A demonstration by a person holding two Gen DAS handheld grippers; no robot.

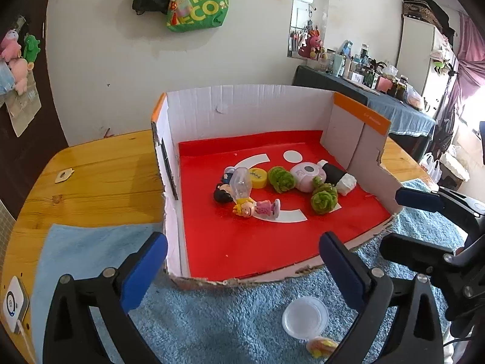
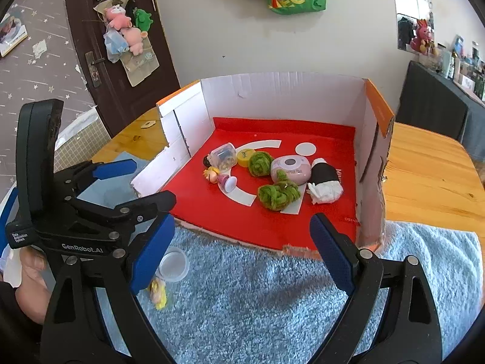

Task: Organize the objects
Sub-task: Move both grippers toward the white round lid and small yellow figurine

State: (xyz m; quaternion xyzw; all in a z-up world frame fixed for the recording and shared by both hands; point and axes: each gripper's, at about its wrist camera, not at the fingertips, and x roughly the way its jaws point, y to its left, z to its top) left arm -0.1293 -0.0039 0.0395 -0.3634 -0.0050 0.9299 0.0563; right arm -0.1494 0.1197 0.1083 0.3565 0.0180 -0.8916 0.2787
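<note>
An open cardboard box (image 1: 357, 139) (image 2: 376, 151) with a red floor holds several small things: a blonde doll (image 1: 257, 207) (image 2: 216, 176), a clear bottle (image 1: 241, 183) (image 2: 224, 154), a yellow lid (image 1: 257, 177) (image 2: 245, 156), two green fuzzy balls (image 1: 324, 198) (image 2: 277, 194), a pink round case (image 1: 306, 176) (image 2: 291, 170) and a black-and-white bundle (image 1: 339, 177) (image 2: 324, 183). On the blue towel before the box lie a clear plastic cup (image 1: 304, 317) (image 2: 174, 264) and a yellow-pink toy (image 1: 321, 345) (image 2: 157, 294). My left gripper (image 1: 242, 273) is open and empty. My right gripper (image 2: 242, 251) is open and empty.
The box and the blue towel (image 2: 272, 303) lie on a wooden table (image 1: 100, 182) (image 2: 424, 176). A small tag (image 1: 63, 176) lies on the table's left. A white device (image 1: 13, 303) sits at the left edge. A dark cluttered sideboard (image 1: 379, 91) stands behind right.
</note>
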